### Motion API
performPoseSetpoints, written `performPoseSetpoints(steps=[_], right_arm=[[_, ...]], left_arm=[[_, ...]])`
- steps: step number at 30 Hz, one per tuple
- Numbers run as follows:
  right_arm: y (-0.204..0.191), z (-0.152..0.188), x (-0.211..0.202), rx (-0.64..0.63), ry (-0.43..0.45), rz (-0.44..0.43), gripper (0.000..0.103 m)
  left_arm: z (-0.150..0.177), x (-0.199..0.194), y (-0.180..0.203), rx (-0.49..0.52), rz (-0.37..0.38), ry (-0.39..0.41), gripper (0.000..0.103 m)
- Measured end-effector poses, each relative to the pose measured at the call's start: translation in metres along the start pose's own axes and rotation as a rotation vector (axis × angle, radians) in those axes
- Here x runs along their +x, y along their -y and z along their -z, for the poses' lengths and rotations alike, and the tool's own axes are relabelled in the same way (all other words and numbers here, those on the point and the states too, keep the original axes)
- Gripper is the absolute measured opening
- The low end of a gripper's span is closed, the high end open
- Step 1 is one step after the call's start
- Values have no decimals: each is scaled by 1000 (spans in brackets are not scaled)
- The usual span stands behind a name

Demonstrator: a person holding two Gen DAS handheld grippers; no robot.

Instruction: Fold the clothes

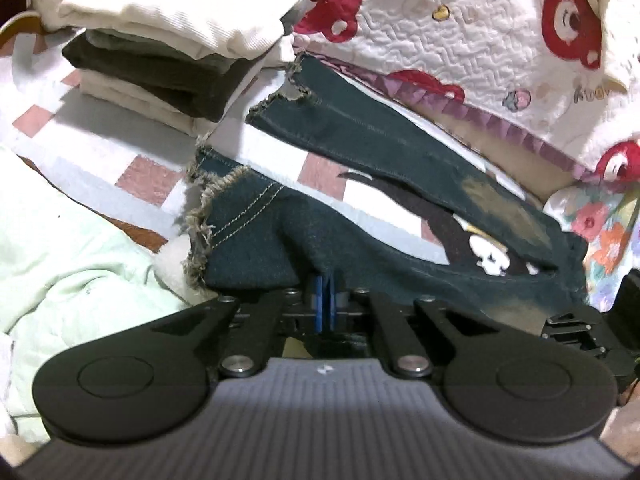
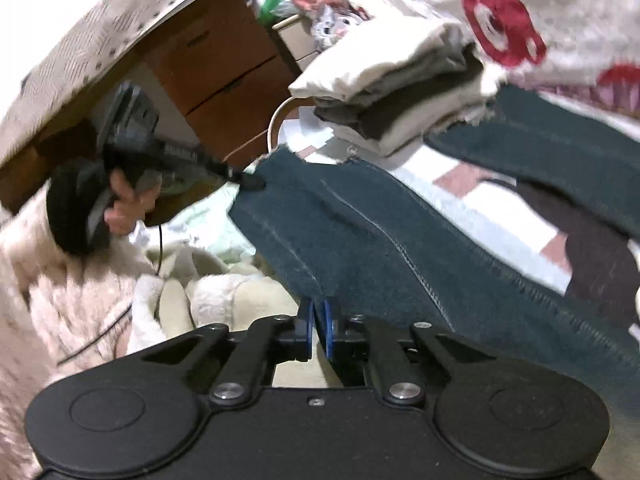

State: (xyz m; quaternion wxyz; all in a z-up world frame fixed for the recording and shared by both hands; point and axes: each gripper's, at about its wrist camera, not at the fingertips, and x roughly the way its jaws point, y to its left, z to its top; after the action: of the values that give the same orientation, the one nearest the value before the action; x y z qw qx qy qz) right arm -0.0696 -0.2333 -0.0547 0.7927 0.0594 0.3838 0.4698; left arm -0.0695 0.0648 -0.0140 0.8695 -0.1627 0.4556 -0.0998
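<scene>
Beside the folded stack (image 1: 172,52), both the left gripper (image 1: 324,300) and right gripper (image 2: 318,330) clench the jeans (image 1: 360,248); next, carry that pinched edge across to fold

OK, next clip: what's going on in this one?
A person is folding clothes on a bed with a handheld gripper in each hand. Both the left gripper and the right gripper are shut on the edge of a pair of dark frayed-hem jeans, whose legs lie spread over the checked bedsheet. The fold itself isn't made yet. A stack of folded clothes already sits beyond the hems.
</scene>
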Motion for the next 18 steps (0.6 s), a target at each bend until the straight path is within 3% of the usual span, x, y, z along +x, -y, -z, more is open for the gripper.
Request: performPoseSetpoints(steps=[4,6,7,9,10,11,13,15,18], right_arm=[[-13,6,5,-52,-45,41,9],[-9,6,5,-28,-52,15,9],[-8,6,6,-26,-58,5,9],[-6,7,8,-26,-70,-12,10],[-5,8,9,-26,-76,-21,10],[-6,7,11,-40,-97,-22,11],[-12,3,14,-87,-122,-24,16],[-18,0,16,-138,-144,-26,19],[-16,-3,17,-144,-163,-39,19]], left_arm=[[7,-3,2,-1,-25,-8,3],[10,-7,6,28,-84,0,3],[11,-9,7,49,-136,8,2],[14,-10,8,118,-356,32,1],[14,-12,2,99,-399,25,1],[15,-15,-6,29,-356,13,5],[18,-19,-28,-185,-157,-19,6],[26,-15,-38,-315,-53,-50,11],[34,-9,-36,-361,-34,-73,27]])
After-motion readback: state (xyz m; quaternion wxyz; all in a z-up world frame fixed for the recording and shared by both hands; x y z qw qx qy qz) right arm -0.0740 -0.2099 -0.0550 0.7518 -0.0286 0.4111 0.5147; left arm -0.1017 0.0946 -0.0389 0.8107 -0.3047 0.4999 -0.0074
